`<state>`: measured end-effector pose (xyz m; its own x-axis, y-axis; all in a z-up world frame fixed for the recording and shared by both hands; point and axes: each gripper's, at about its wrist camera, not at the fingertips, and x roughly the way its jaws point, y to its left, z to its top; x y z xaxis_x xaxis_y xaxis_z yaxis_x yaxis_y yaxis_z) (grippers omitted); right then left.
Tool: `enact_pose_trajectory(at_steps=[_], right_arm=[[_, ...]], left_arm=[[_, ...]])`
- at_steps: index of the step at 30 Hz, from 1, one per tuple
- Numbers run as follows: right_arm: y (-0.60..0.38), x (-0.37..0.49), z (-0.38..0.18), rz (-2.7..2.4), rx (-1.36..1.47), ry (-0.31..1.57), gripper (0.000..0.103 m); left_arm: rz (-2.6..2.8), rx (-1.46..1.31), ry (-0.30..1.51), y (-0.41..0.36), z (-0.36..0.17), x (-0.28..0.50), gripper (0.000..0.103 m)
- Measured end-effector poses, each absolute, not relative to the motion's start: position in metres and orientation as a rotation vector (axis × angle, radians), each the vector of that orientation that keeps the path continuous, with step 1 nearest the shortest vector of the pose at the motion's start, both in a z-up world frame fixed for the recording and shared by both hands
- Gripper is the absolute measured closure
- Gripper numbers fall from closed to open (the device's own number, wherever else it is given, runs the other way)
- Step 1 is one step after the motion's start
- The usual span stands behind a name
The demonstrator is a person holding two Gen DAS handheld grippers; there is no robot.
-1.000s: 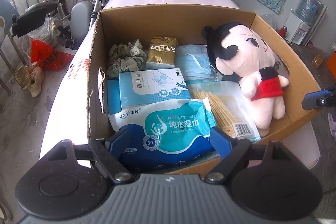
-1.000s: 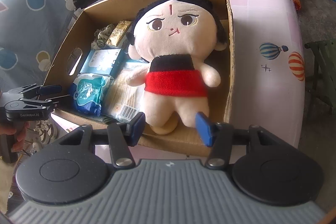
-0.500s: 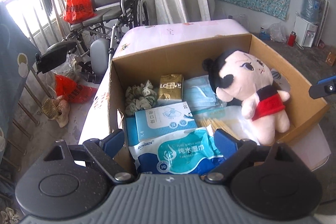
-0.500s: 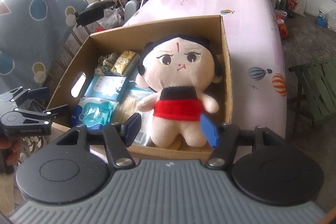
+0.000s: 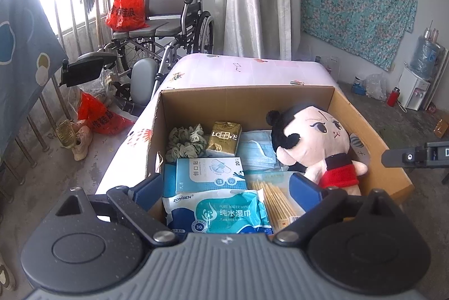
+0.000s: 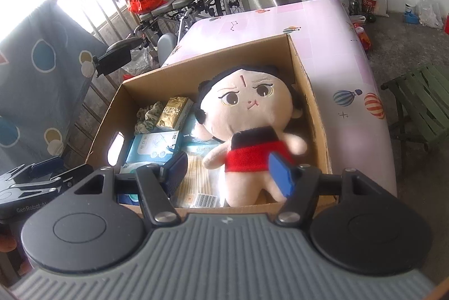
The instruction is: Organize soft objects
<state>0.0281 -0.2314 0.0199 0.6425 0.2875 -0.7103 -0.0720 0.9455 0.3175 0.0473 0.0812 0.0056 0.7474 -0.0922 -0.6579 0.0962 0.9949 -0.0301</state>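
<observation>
Both your grippers have pulled up and back from the cardboard box (image 5: 247, 100) over the last second, and both sets of jaws have just been opening. Your left gripper (image 5: 226, 189) now stands spread wide with nothing pinched; the wet wipes pack (image 5: 221, 211) lies below and just ahead of it, untouched. Your right gripper (image 6: 228, 173) is spread about halfway, also holding nothing; the plush doll (image 6: 247, 125) in the red skirt lies just ahead of it, inside the box against the right wall. With everything resting in the box and both grippers free, the packing looks finished or close to it.

Readable writing: the wipes pack says "ZONSEN", "PURE WATER WIPES" and "30". The pale blue plaster box (image 5: 210, 176) ahead of your left gripper carries Chinese characters and "20". The gold packet (image 5: 224, 138) further ahead reads "LO…VE". Beside it lie green scrunchies (image 5: 185, 141) and blue face masks (image 5: 256, 149). The box sits on a pink-covered tabletop (image 6: 345, 75).
</observation>
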Motion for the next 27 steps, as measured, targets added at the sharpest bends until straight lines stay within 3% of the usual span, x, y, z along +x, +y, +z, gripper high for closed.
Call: enact_pose_trajectory(at_steps=[13, 20, 27], right_arm=[[-0.233, 0.038, 0.0, 0.194, 0.243, 0.917, 0.036], [-0.229, 0.056, -0.033, 0.177, 0.164, 1.006, 0.036], [-0.217, 0.054, -0.036, 0.216, 0.086, 1.046, 0.036]], left_arm=[[-0.152, -0.01, 0.772, 0.085, -0.017, 0.05, 0.007], [-0.178, -0.012, 0.84, 0.09, -0.038, 0.06, 0.037], [-0.168, 0.024, 0.892, 0.109, -0.054, 0.069, 0.04]])
